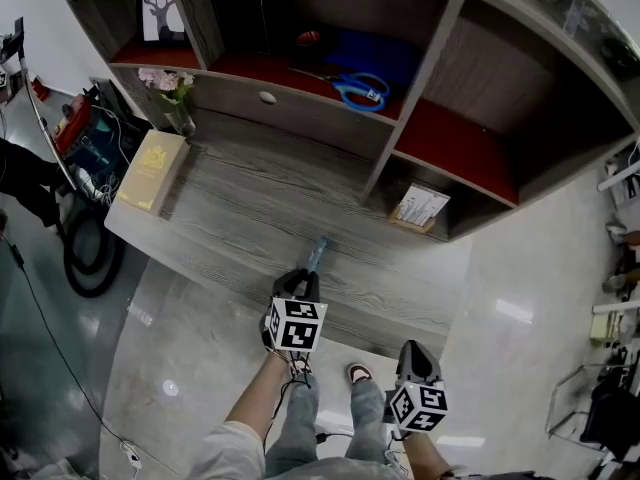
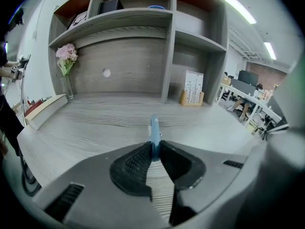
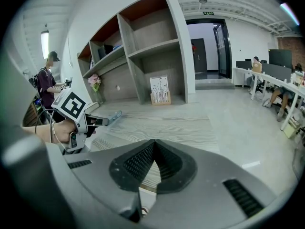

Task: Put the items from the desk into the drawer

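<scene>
Clamps a slim blue item (image 2: 155, 132) in the left gripper (image 2: 153, 151) fingers over the desk (image 1: 240, 218) near its front edge, ready for the shut drawer (image 1: 310, 115) at the back edge, with right gripper (image 3: 153, 146) fingers together, empty, off the front edge.

— What carries the things in front of you?
— I look down on a long grey bench (image 1: 260, 218) with wood grain.
— And what lies on it?
— I see a flat yellowish box (image 1: 150, 171) at its left end, a vase of pink flowers (image 1: 181, 111) just behind that, and a printed card (image 1: 420, 208) standing at the back right.
</scene>
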A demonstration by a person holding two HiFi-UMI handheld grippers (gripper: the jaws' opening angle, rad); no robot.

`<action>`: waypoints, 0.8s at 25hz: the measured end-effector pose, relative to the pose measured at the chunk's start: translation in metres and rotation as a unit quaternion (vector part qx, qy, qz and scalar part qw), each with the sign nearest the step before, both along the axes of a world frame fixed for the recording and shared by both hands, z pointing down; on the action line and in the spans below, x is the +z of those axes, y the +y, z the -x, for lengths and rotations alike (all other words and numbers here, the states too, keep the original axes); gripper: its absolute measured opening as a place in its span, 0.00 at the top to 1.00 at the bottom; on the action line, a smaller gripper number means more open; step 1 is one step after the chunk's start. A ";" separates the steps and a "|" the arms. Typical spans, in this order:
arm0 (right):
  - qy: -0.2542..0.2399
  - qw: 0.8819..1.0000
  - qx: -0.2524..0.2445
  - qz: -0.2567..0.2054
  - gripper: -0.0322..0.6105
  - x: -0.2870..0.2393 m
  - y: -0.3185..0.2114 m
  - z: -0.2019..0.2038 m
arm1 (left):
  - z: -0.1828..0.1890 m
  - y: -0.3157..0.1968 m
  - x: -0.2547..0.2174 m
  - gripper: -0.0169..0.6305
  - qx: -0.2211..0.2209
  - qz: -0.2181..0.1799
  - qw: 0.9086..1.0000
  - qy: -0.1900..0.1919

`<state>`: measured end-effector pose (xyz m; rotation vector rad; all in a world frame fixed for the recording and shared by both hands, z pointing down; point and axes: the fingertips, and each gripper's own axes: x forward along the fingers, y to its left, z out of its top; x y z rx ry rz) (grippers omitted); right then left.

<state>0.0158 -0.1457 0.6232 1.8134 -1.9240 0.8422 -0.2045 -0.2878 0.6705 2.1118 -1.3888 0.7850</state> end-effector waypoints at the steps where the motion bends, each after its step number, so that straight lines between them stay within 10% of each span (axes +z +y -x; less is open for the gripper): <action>1: 0.001 1.000 0.000 0.000 0.95 -0.001 0.000 0.000 | 0.000 0.001 -0.001 0.86 0.000 -0.001 1.000 0.000; 20: 0.025 0.998 -0.033 -0.045 0.95 -0.045 -0.002 -0.011 | -0.012 0.050 -0.053 0.87 -0.031 -0.020 0.999 0.010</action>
